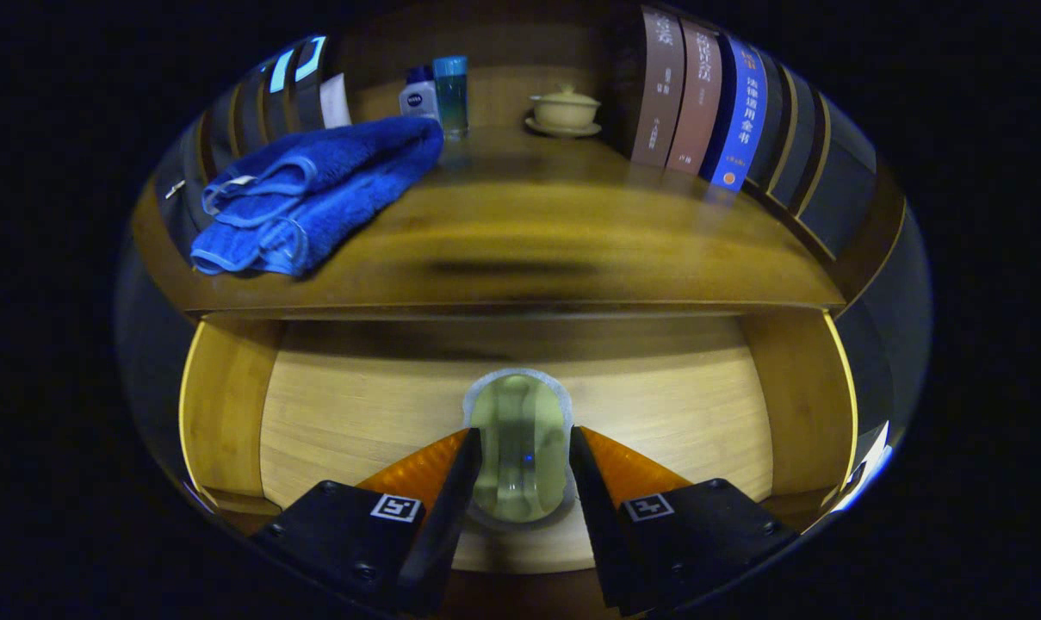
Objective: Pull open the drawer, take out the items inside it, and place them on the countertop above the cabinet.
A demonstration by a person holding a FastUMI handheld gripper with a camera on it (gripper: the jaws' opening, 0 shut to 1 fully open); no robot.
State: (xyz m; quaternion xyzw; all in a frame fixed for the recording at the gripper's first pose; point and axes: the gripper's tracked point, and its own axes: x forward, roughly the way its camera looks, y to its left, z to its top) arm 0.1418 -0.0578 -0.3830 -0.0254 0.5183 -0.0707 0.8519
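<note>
- Gripper view looks down into the open drawer [331, 413], pulled out beneath the countertop [529, 232], with my gripper [520, 469] at 6 o'clock.
- My two fingers sit either side of a pale green oval item [520, 448] with a light rim, lying on the drawer's wooden floor; it is between the fingers, and both look to be touching its sides, so I read the tool as pinching it, though the contact is hard to confirm.
- Whether the oval item is lifted or resting on the drawer floor, I cannot tell.
- Around the item the drawer floor is light wood, with side walls at 9 and 3 o'clock.
- Beyond the fingers, at 12 o'clock, the countertop's front edge runs across above the drawer.
- On the countertop at 10 o'clock lies a folded blue towel [313, 194].
- Just behind the towel, toward 11 o'clock, stand a small white bottle [418, 99] and a taller teal bottle [451, 95], side by side.
- Near 12 o'clock, at the back of the countertop, sits a lidded cream cup on a saucer [565, 110].
- At 1 o'clock a row of books [709, 108] stands upright, with brown, blue and dark spines.
- More dark upright spines [288, 90] stand at 11 o'clock, behind the towel.
</note>
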